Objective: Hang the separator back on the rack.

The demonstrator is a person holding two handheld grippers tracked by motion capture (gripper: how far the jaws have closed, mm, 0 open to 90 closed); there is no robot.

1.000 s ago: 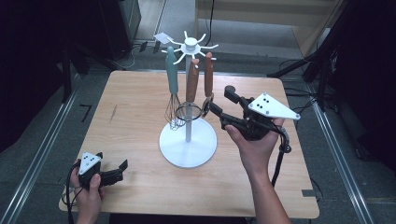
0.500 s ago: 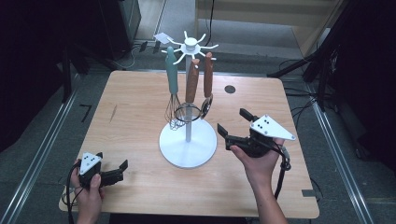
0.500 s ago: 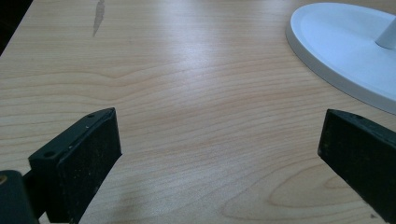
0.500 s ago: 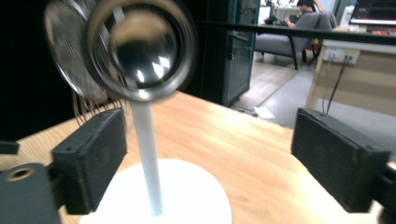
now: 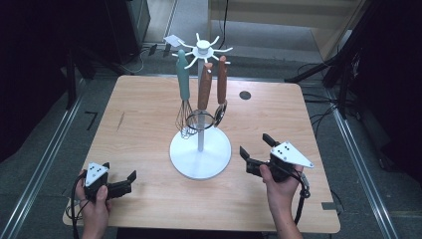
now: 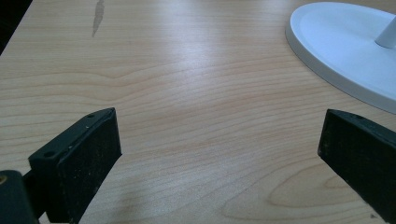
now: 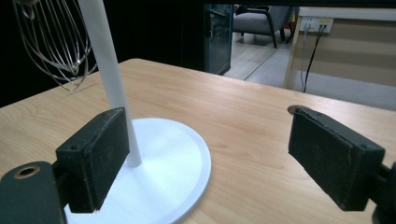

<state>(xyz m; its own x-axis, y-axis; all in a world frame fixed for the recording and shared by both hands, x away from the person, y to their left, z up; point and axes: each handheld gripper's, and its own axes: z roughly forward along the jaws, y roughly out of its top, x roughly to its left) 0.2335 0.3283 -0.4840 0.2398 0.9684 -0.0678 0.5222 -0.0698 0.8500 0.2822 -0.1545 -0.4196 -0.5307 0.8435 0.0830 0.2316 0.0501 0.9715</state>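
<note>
Utensil stand (image 5: 200, 149) sits near the middle of the wooden table (image 5: 139, 99), upright on its round white base, a thin white post rising to a hub of short hook arms. We see three utensils hanging from those arms: a whisk with a teal handle (image 5: 183, 92) on the left, a brown-handled utensil (image 5: 204, 89) in the middle and a second brown-handled one (image 5: 221, 84) on the right. Their working ends hang close together beside the post, above the base and clear of it.

Right gripper (image 5: 256, 149) is held low over the table just right of the base, jaws pointing toward the stand. We note that its jaws have just been opening and now stand wide apart with nothing between them. In the right gripper view the post (image 7: 109, 79) and base (image 7: 159, 163) lie just past the left jaw, and the whisk wires (image 7: 51, 39) hang at upper left.

Left gripper (image 5: 124, 181) rests at the near left corner of the table, well apart from the stand. Its jaws are spread wide over bare wood, gripping nothing; the left gripper view shows the edge of the base (image 6: 336, 51) at upper right.

A small dark disc (image 5: 244, 94) lies on the far right part of the table.
</note>
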